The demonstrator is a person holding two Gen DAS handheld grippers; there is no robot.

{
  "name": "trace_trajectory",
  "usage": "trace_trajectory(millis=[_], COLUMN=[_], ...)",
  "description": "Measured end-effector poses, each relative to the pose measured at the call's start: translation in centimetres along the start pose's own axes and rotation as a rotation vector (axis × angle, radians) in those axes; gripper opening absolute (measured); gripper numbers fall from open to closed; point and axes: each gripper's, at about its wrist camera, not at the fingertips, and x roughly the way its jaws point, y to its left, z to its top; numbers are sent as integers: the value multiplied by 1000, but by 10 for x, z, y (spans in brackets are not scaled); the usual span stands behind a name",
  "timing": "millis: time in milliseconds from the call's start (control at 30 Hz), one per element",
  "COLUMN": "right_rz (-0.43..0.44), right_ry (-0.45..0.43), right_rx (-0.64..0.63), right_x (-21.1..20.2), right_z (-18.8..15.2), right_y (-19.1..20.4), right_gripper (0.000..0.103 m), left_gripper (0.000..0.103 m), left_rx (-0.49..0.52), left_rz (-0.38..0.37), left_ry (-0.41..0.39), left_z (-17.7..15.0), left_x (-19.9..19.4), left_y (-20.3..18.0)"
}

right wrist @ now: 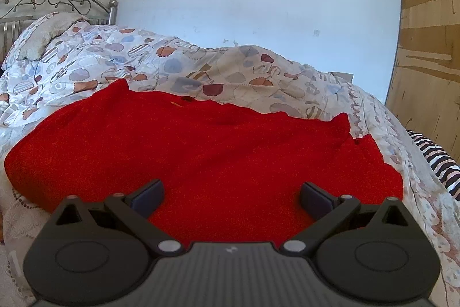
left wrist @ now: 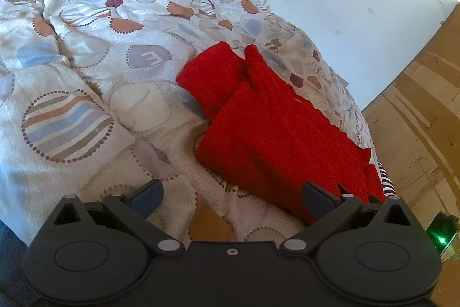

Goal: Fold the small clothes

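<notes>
A red knit garment lies on the patterned quilt, partly folded, with a sleeve part bunched at its far left end. My left gripper is open and empty, low over the quilt, with its right finger at the garment's near edge. In the right wrist view the same red garment fills the middle. My right gripper is open and empty, just above the garment's near part.
The quilt covers a bed with a metal headboard at the far left. A white wall runs behind. A wooden panel stands to the right. A striped cloth shows at the bed's right edge.
</notes>
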Motion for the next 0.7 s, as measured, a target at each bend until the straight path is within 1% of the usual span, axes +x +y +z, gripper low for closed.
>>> trace_trajectory(millis=[33,100,167,233,300,400,467,567,667,700], right_rz=[2,5,11,16,18,21,22,23,26,27], right_ry=[-2,-6,-7,-6,-8,-11,-11,-11,-11,-11], right_rx=[3,12,22,31,38,45,46,49,54,55], right_x=[0,0,0,0,0,-1,0,0,-1,-1], right_z=[0,-1,-1,-1,-1,0,0,0,-1,-1], right_y=[-1,-2,-4,-5,-7,-8,-8,-8,-9,-9], right_gripper=[103,103,103,103,103,103,103,103,103,103], left_gripper=[102,102,102,102,102,102,102,102,102,102], left_rx=[-1,-6,-25,-44,-54,-58,-70,-107,-114,-114], left_rz=[-6,-49,-123,-180,-188,-114,-40,20,73,79], left_ry=[5,15,33,42,43,48,60,71,63,63], left_z=[0,0,1,2,5,16,25,40,50,52], left_x=[0,0,2,8,18,40,56,73,80,81], left_y=[0,-2,-3,-5,-7,-11,-15,-20,-25,-27])
